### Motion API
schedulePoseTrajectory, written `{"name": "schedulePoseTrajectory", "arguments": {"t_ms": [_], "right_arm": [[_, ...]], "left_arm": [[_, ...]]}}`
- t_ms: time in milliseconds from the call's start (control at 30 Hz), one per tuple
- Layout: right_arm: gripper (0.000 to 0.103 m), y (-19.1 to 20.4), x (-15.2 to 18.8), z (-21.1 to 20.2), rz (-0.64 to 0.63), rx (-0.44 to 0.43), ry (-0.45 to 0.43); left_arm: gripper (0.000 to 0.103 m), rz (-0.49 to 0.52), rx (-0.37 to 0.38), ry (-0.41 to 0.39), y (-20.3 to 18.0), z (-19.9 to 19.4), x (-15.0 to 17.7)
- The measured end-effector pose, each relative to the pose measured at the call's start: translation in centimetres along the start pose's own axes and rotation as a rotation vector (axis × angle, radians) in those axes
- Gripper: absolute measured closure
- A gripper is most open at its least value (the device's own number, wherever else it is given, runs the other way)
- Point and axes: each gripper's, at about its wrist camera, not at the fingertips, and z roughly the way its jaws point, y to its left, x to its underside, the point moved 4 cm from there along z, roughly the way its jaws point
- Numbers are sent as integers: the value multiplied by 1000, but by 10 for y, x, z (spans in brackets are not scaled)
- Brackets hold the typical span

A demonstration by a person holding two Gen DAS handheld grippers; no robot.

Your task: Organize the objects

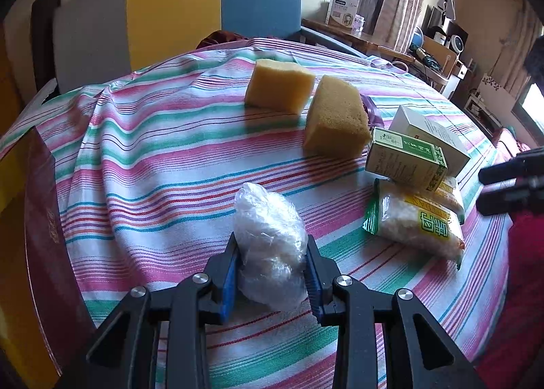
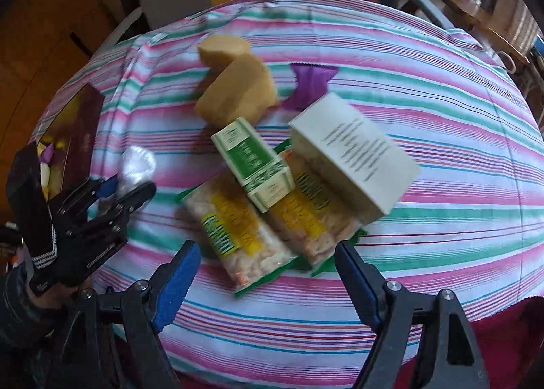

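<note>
Left tool (image 1: 272, 273): closed on a crumpled clear plastic bag (image 1: 268, 246), blue pads pressing both its sides, low over the striped cloth (image 1: 153, 157) that covers the worktop.
Right tool (image 2: 267, 282): jaws wide apart with nothing between them, poised above the near end of the snack packets.
Snack packets (image 2: 238, 236): two clear packs with green and yellow print, side by side on the cloth.
Green box (image 2: 253, 164): lying across the packets' far ends.
White box (image 2: 353, 151): tilted, resting on the right packet, just beside the green box.
Sponges (image 1: 306, 100): two yellow blocks, beyond the boxes, close together; whether they touch is unclear.
Purple item (image 2: 311, 83): flat on the cloth behind the boxes.
Dark red box (image 1: 44, 219): at the left edge of the worktop.
Chair (image 1: 176, 8): grey, yellow and blue back, beyond the far edge.
</note>
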Motion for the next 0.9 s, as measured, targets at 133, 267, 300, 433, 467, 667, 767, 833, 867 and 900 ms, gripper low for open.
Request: {"name": "schedulePoseTrajectory", "arguments": {"t_ms": [133,267,300,433,467,667,767,833,867,900], "right_arm": [[24,26,-6,19,-78,-31,46],[33,30,-16,45,-99,14,83],[39,28,-16,52,-87,13,92],[55,24,-12,55,-78,28,73],[57,23,-10,53,-67,12,67],[56,18,-10,55,-59,0,66],[56,16,-10,54,-67,11,65],[56,17,-10,54,-75,21,64],[56,17,-10,54,-82,28,63],[56,18,-10,54,-88,34,63]], "left_arm": [[68,-3,9,3,1,0,0],[68,-2,5,5,0,-1,0],[68,-4,6,6,1,-1,0],[69,-12,11,13,3,-3,1],[69,-20,13,16,3,-5,2],[70,-68,67,27,4,-32,11],[70,-97,91,-4,11,-60,14],[70,-121,92,-26,22,-81,13],[70,-135,91,-37,28,-89,12],[69,-162,89,-56,40,-102,11]]}}
